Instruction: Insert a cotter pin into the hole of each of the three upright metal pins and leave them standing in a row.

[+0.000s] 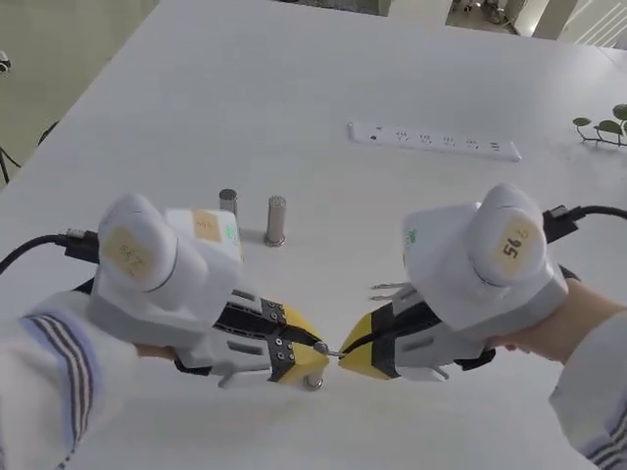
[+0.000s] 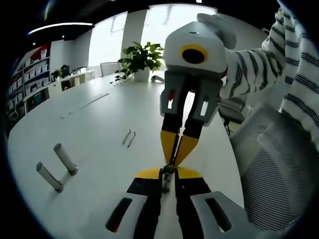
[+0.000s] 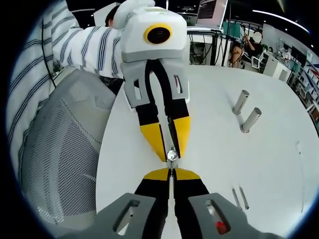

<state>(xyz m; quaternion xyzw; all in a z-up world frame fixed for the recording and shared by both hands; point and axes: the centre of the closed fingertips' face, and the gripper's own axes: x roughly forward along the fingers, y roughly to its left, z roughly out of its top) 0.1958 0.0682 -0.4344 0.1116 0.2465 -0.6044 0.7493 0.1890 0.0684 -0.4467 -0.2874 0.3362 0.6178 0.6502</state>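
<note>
A white tabletop [image 1: 294, 98] seen from above, with two hand-held grippers meeting tip to tip near its front edge. The left claw [image 1: 312, 352] is narrow, its yellow tips clamped on a short metal pin [image 1: 313, 380], which shows between the tips in the left gripper view [image 2: 167, 175]. The right claw [image 1: 351, 355] faces it from the opposite side, closed nearly flat on a thin cotter pin [image 1: 330, 350]. In the right gripper view the cotter pin [image 3: 170, 167] runs out of the right claw [image 3: 170, 174] to the head of the pin [image 3: 172, 155]; whether it has entered the hole is too small to tell. Two more pins stand upright on the tabletop behind the left gripper, side by side but apart: a darker one [image 1: 227, 203] and a lighter one [image 1: 276, 220]. Two spare cotter pins [image 1: 392, 290] lie flat next to each other just beside the right gripper. Farther back lies a white power strip [image 1: 434, 140], and a small plant [image 1: 602, 125] sits at the far right edge. Striped sleeves [image 1: 59, 362] cover the person's arms.
</note>
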